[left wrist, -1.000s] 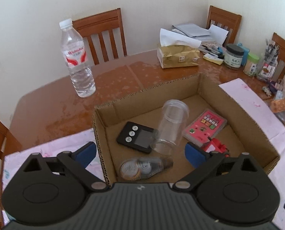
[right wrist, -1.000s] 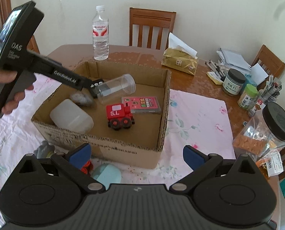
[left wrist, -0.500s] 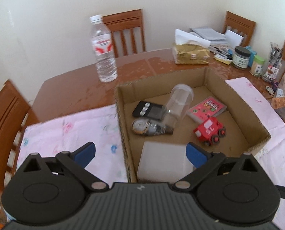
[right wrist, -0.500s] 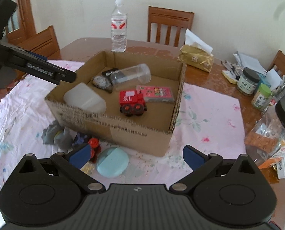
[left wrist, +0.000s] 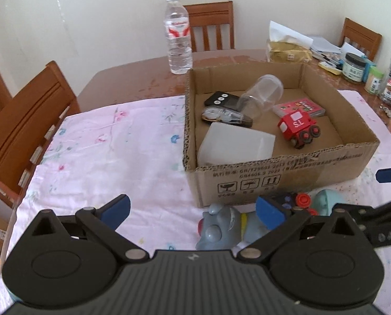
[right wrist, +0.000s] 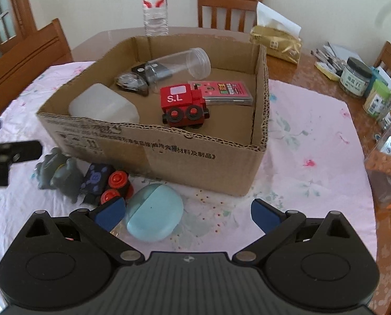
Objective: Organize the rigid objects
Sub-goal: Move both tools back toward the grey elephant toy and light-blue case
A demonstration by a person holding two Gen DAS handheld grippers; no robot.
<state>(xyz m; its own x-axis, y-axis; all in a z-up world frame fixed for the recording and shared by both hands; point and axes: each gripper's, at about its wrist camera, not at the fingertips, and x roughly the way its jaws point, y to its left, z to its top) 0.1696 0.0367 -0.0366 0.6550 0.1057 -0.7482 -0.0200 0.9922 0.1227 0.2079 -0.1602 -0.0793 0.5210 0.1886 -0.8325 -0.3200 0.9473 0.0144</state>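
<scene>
Three toys lie outside the cardboard box, just before its front wall, left to right: grey figure on its side; dark blue wheeled block, red wheels up; pale blue case, flat; left gripper and right gripper both spread wide, empty

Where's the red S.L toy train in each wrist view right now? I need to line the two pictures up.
Left wrist: the red toy train sits right of centre, inside the cardboard box, toward its near right part.
Right wrist: the red toy train sits just left of centre, above the box's near wall.
Shared landmark: the pink card lies right behind the train in both views.
</scene>
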